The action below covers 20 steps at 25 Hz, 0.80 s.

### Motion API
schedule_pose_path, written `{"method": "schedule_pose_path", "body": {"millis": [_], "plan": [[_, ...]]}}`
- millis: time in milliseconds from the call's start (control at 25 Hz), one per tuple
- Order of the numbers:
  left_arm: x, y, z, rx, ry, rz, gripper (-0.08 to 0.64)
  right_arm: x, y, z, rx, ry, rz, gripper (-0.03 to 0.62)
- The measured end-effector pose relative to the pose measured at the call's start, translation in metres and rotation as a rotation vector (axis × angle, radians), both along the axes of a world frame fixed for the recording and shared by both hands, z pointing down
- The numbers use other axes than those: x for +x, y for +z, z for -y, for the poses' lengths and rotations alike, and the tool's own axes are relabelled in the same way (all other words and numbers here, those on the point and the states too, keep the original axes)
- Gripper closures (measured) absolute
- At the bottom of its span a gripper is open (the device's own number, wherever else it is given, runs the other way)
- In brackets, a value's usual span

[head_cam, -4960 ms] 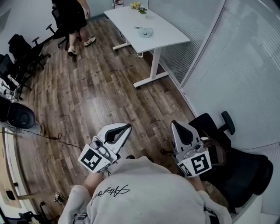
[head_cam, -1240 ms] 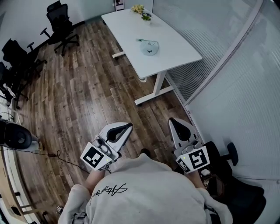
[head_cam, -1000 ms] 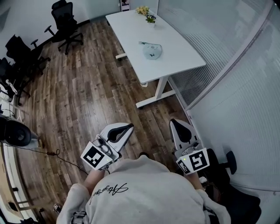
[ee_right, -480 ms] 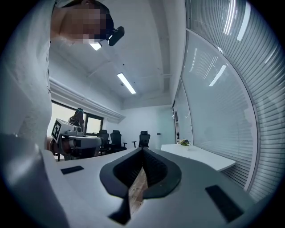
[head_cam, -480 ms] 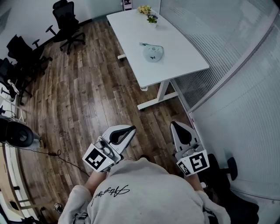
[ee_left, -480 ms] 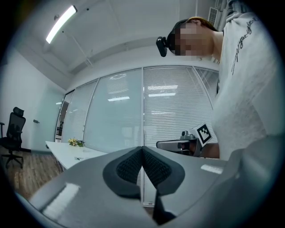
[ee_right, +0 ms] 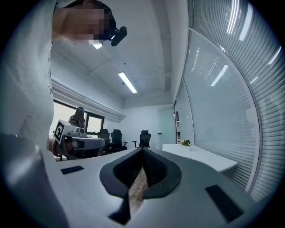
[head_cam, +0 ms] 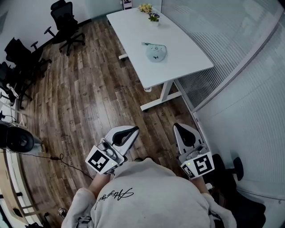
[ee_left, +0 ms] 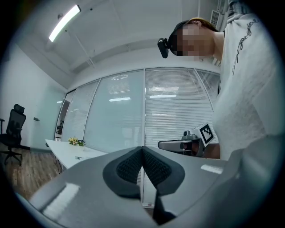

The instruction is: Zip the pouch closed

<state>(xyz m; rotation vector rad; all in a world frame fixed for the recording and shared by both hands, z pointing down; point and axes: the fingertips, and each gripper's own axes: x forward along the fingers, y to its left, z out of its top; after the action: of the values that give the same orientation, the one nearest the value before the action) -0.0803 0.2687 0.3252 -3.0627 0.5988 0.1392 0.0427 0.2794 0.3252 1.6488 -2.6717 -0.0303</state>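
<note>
Head view: the white table (head_cam: 178,58) stands at twelve o'clock, well apart from us. We hold the left gripper (head_cam: 133,129) and the right gripper (head_cam: 177,126) level, jaws pressed together on nothing, probably because the pouch (head_cam: 156,51), lying on that table, is beyond reach.

**Desk far, grippers near**

The desk (head_cam: 187,55) stands far right on the floor (head_cam: 89,102), beside the glass partition (head_cam: 249,84) on its right. The pouch (head_cam: 156,51) lies on the desk near its middle, and the flowers (head_cam: 149,10) sit at its far end. Office chairs (head_cam: 66,24) stand far left. The left gripper (head_cam: 132,129) and the right gripper (head_cam: 178,127) are near, side by side, well apart from the desk.
</note>
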Motion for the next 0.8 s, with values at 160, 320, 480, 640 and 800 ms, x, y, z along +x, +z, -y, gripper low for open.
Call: {"method": "schedule_pose_path", "body": {"millis": [160, 320, 480, 640, 800], "plan": [[-0.003, 0.002, 0.001, -0.001, 0.000, 0.001, 0.558, 0.001, 0.003, 0.002, -0.012, 0.006, 0.021, 0.591], [-0.003, 0.001, 0.002, -0.002, -0.001, -0.001, 0.558, 0.000, -0.001, 0.002, -0.002, 0.006, 0.018, 0.591], [0.001, -0.002, 0.005, 0.009, 0.010, -0.004, 0.558, 0.003, -0.002, 0.004, 0.005, 0.013, 0.016, 0.591], [0.006, -0.003, 0.009, 0.010, 0.010, -0.001, 0.558, 0.010, -0.002, 0.008, 0.003, 0.019, 0.020, 0.591], [0.014, -0.003, 0.012, 0.010, 0.010, 0.006, 0.558, 0.017, -0.003, 0.011, 0.007, 0.017, 0.023, 0.591]]}}
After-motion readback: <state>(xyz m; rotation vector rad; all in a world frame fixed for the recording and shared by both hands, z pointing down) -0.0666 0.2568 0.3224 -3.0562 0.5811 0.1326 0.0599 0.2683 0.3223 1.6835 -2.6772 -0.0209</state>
